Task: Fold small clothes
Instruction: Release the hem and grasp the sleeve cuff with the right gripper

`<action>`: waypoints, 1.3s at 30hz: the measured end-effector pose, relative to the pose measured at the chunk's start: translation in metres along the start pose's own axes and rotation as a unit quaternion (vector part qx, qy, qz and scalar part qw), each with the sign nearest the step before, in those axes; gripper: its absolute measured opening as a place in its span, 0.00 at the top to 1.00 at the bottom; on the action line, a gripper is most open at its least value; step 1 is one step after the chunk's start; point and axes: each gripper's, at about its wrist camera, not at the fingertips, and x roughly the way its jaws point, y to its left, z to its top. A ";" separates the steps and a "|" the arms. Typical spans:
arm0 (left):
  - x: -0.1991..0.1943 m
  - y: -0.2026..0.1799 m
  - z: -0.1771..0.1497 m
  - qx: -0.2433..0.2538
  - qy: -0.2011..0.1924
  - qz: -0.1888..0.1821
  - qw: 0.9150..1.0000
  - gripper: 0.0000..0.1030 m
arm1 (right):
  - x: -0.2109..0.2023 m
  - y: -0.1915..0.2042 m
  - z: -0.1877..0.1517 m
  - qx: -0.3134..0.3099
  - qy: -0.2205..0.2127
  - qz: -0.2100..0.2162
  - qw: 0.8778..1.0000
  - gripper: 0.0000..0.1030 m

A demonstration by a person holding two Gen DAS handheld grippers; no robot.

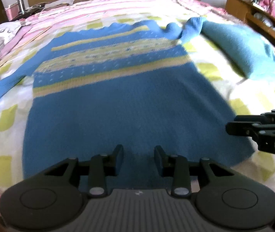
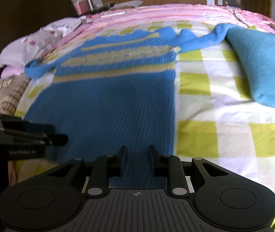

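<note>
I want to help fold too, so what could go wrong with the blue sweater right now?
Both tongs, left and right, are open over the blue sweater's near hem, so a pinch might also catch the checked sheet. The far right sleeve touches the teal cloth, which could drag along. The picture is blurry, so aim may slip.

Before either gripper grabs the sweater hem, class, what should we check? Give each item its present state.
1. Sweater lies flat, front up: ok.
2. Left gripper open over the hem: ok.
3. Right gripper open over the hem: ok.
4. Sleeves spread out: not ok; the right sleeve is bunched near the shoulder, its end touching the teal garment.
5. Grippers apart from each other: ok.
6. Fingers touching the fabric yet: cannot tell.
</note>
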 end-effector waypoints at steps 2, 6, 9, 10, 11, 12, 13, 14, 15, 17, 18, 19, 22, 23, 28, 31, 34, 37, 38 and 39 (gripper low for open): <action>0.004 -0.001 0.009 -0.004 -0.011 -0.016 1.000 0.61 | -0.001 -0.006 0.010 0.009 -0.006 -0.010 1.000 0.77; 0.019 0.000 0.029 -0.012 -0.028 -0.036 0.999 0.61 | 0.004 -0.020 0.037 0.021 -0.018 -0.038 0.999 0.77; 0.032 0.002 0.046 -0.021 -0.040 -0.051 0.998 0.61 | 0.011 -0.034 0.063 0.034 -0.024 -0.055 0.998 0.77; 0.036 0.002 0.051 -0.023 -0.043 -0.053 0.997 0.61 | 0.014 -0.039 0.071 0.038 -0.025 -0.061 0.997 0.77; 0.040 0.003 0.057 -0.026 -0.047 -0.054 0.997 0.61 | 0.018 -0.044 0.081 0.041 -0.027 -0.068 0.996 0.77; 0.045 0.004 0.062 -0.028 -0.051 -0.053 0.997 0.60 | 0.022 -0.048 0.089 0.044 -0.028 -0.073 0.996 0.77; 0.048 0.004 0.067 -0.030 -0.054 -0.052 0.997 0.60 | 0.029 -0.054 0.102 0.048 -0.031 -0.080 0.995 0.77; 0.053 0.005 0.072 -0.034 -0.056 -0.053 0.996 0.60 | 0.035 -0.059 0.112 0.051 -0.032 -0.087 0.994 0.77; 0.057 0.007 0.077 -0.038 -0.058 -0.055 0.996 0.60 | 0.041 -0.063 0.121 0.055 -0.032 -0.091 0.994 0.77; 0.066 0.011 0.086 -0.051 -0.062 -0.060 0.995 0.60 | 0.055 -0.073 0.142 0.061 -0.033 -0.095 0.993 0.77; 0.070 0.013 0.089 -0.057 -0.063 -0.062 0.994 0.60 | 0.064 -0.078 0.155 0.065 -0.035 -0.100 0.992 0.77; 0.074 0.014 0.092 -0.063 -0.065 -0.062 0.994 0.60 | 0.071 -0.082 0.163 0.070 -0.036 -0.104 0.991 0.77; 0.086 0.018 0.101 -0.076 -0.069 -0.066 0.993 0.60 | 0.094 -0.097 0.191 0.093 -0.041 -0.110 0.989 0.77; 0.089 0.019 0.104 -0.080 -0.070 -0.066 0.992 0.60 | 0.101 -0.102 0.199 0.101 -0.043 -0.113 0.988 0.77; 0.102 0.023 0.113 -0.099 -0.079 -0.074 0.989 0.59 | 0.137 -0.130 0.235 0.140 -0.061 -0.140 0.978 0.74; 0.106 0.026 0.115 -0.110 -0.086 -0.080 0.987 0.58 | 0.157 -0.142 0.249 0.158 -0.057 -0.146 0.975 0.73; 0.108 0.030 0.112 -0.111 -0.087 -0.084 0.986 0.56 | 0.174 -0.144 0.258 0.148 -0.046 -0.169 0.973 0.66; 0.108 0.032 0.111 -0.107 -0.090 -0.088 0.986 0.56 | 0.191 -0.146 0.258 0.146 -0.021 -0.193 0.970 0.62; 0.108 0.032 0.111 -0.105 -0.090 -0.088 0.986 0.56 | 0.194 -0.148 0.256 0.148 -0.016 -0.199 0.969 0.62; 0.107 0.032 0.110 -0.103 -0.091 -0.089 0.987 0.56 | 0.197 -0.150 0.255 0.148 -0.013 -0.206 0.967 0.63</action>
